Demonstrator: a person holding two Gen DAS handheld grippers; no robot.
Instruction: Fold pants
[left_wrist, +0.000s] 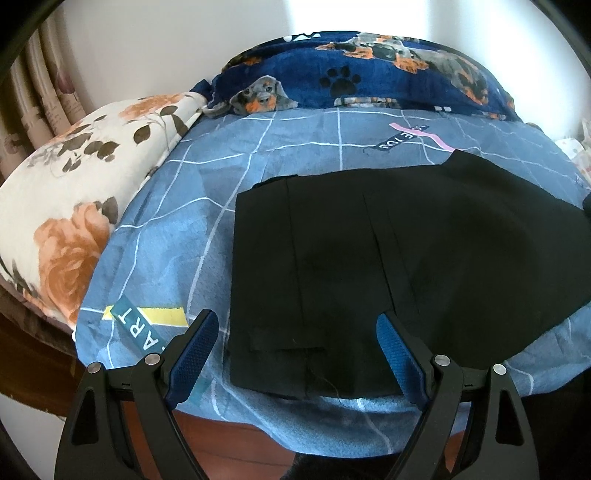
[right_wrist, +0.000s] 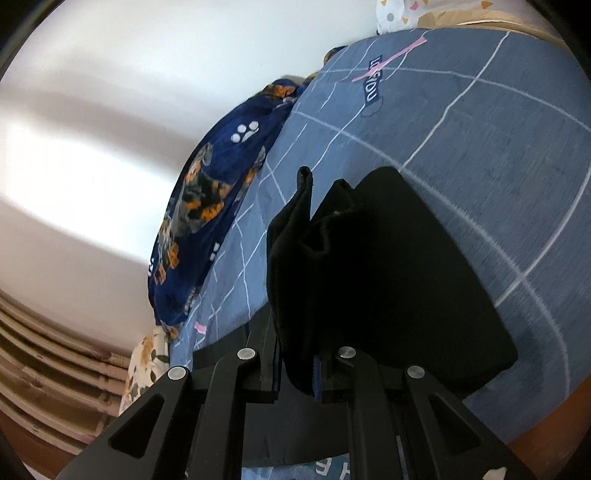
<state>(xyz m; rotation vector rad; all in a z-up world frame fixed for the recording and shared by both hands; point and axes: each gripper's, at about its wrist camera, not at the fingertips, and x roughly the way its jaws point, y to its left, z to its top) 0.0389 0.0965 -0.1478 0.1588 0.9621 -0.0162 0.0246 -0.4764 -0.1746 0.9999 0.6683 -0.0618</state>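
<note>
The black pants (left_wrist: 369, 258) lie partly folded on the blue checked bedsheet (left_wrist: 184, 221), their near edge close to the bed's front rim. My left gripper (left_wrist: 295, 325) hovers open above that near edge, its blue pads wide apart with nothing pinched. In the right wrist view my right gripper (right_wrist: 297, 373) is shut on a bunched fold of the black pants (right_wrist: 295, 258), which stands up between the fingers. Beyond it the rest of the pants (right_wrist: 424, 277) lies flat on the sheet (right_wrist: 498, 147).
A white pillow with orange flowers (left_wrist: 74, 206) lies at the left. A navy blanket with dog prints (left_wrist: 351, 74) runs along the wall at the back. Wooden bed frame (left_wrist: 221, 439) shows under the sheet's front edge.
</note>
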